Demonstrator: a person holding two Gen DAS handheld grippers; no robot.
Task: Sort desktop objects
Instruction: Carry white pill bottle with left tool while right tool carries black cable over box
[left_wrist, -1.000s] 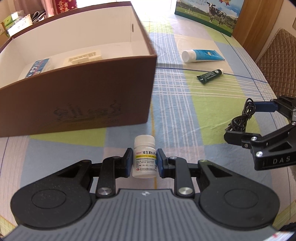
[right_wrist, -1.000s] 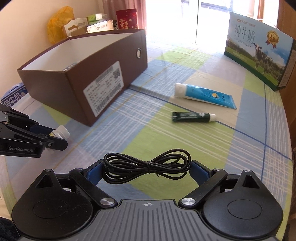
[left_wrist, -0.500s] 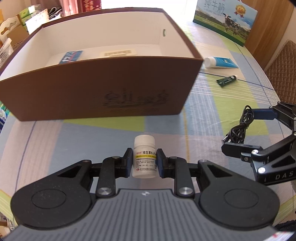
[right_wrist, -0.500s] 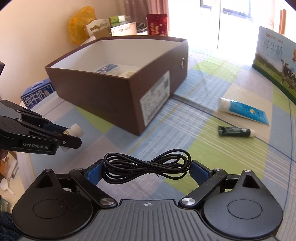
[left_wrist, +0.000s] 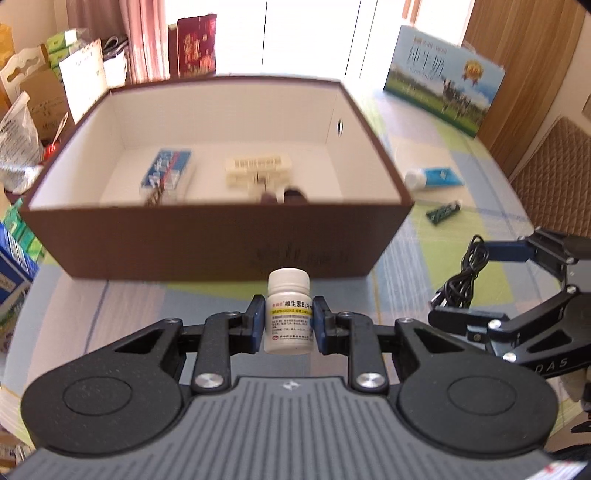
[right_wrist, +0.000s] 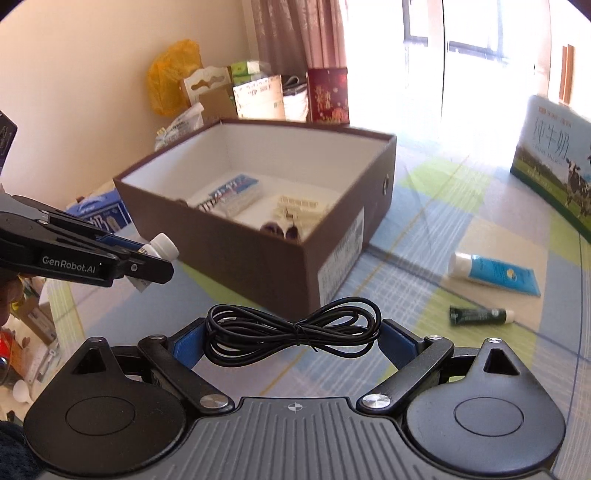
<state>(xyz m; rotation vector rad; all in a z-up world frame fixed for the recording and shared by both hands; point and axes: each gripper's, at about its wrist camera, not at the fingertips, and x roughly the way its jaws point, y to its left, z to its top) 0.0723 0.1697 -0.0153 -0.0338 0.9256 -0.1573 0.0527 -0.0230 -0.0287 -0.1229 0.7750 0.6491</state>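
Note:
My left gripper (left_wrist: 289, 322) is shut on a white pill bottle (left_wrist: 288, 311) and holds it above the table in front of the brown box (left_wrist: 207, 236). My right gripper (right_wrist: 293, 334) is shut on a coiled black cable (right_wrist: 295, 326), held in the air to the right of the box (right_wrist: 258, 258). The box is open and holds a blue-and-white packet (left_wrist: 166, 173), a cream plastic piece (left_wrist: 258, 170) and a small dark item (left_wrist: 284, 195). A blue-and-white tube (right_wrist: 493, 271) and a small dark green tube (right_wrist: 480, 315) lie on the tablecloth right of the box.
A milk carton box (left_wrist: 443, 92) stands at the far right of the table. Bags, cartons and a red box (left_wrist: 192, 50) crowd the space behind and left of the brown box. A chair back (left_wrist: 554, 170) stands at the right edge.
Both grippers have risen and moved toward the brown box, so its inside now shows. The bottle and the cable stay gripped.

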